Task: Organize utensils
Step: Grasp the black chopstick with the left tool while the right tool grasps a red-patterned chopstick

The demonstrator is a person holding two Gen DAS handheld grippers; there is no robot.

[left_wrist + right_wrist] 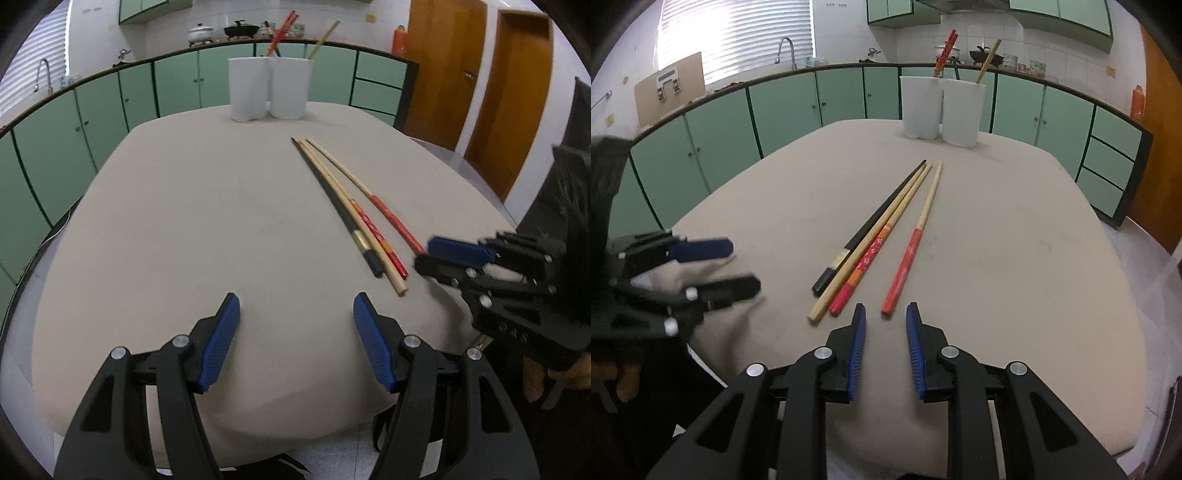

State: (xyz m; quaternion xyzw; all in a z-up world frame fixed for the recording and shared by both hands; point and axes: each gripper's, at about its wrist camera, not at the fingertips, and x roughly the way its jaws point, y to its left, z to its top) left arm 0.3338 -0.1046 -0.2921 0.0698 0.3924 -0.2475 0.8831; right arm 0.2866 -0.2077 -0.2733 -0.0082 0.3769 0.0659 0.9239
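Several chopsticks lie side by side on the beige table point(1015, 258): a black one point(871, 229), a plain bamboo one point(866, 254), a red patterned one point(866, 264) and, slightly apart, a red-handled one point(905, 269) point(391, 218). My right gripper point(886, 307) point(424, 254) is open by a narrow gap, with the red-handled chopstick's near end just at its tips; the pads do not press on it. My left gripper point(295, 301) point(744, 266) stands wide open over bare table, left of the chopsticks, holding nothing.
Two white cups point(921, 107) point(962, 112) stand together at the table's far end, the left with red chopsticks point(946, 51), the right with a bamboo one point(988, 61). Green cabinets point(783, 107) line the wall behind. Orange doors point(443, 74) are at the right.
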